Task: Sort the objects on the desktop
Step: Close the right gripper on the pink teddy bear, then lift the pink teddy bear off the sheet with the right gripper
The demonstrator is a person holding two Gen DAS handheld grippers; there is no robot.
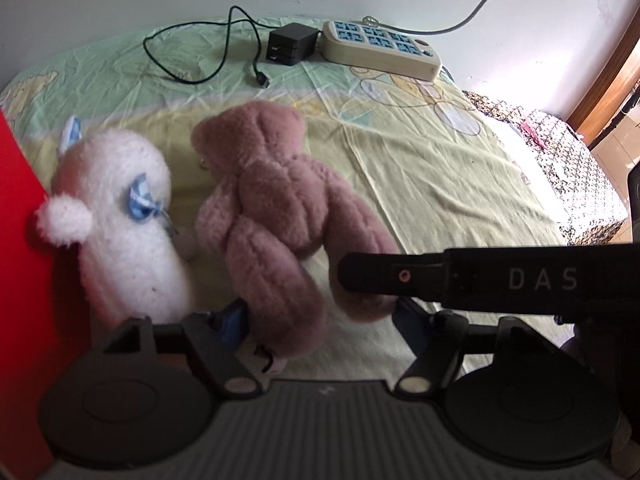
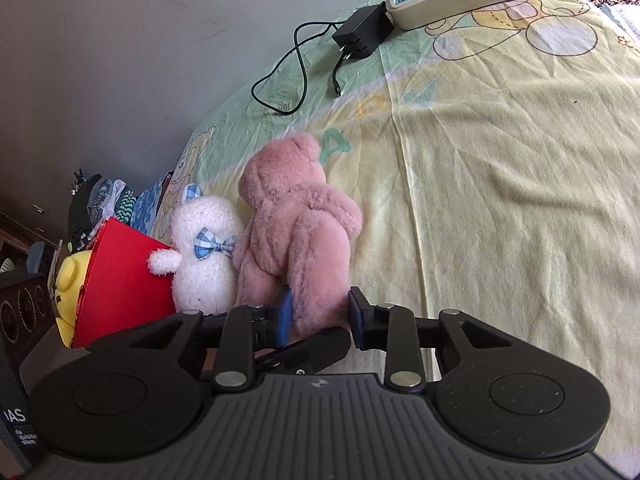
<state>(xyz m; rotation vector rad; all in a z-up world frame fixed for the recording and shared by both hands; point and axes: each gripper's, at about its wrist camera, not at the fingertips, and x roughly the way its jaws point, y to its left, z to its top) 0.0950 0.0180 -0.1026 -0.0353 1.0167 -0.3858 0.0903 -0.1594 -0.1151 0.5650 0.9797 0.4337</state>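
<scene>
red box (image 2: 120, 280), smooth-sided, sitting far left | 2 plush toys lying ahead: fluffy white bunny (image 1: 132, 232) touching box, furry pink bear (image 1: 276, 216) beside it | left gripper (image 1: 316, 316) spreading wide around bear's legs | right gripper (image 2: 320, 316) squeezing bear's leg | beyond: charger (image 1: 292, 44), power strip (image 1: 380, 48)

Fluffy plush pink bear (image 2: 298, 232) lies on wrinkled matt cotton sheet (image 2: 500, 200).
</scene>
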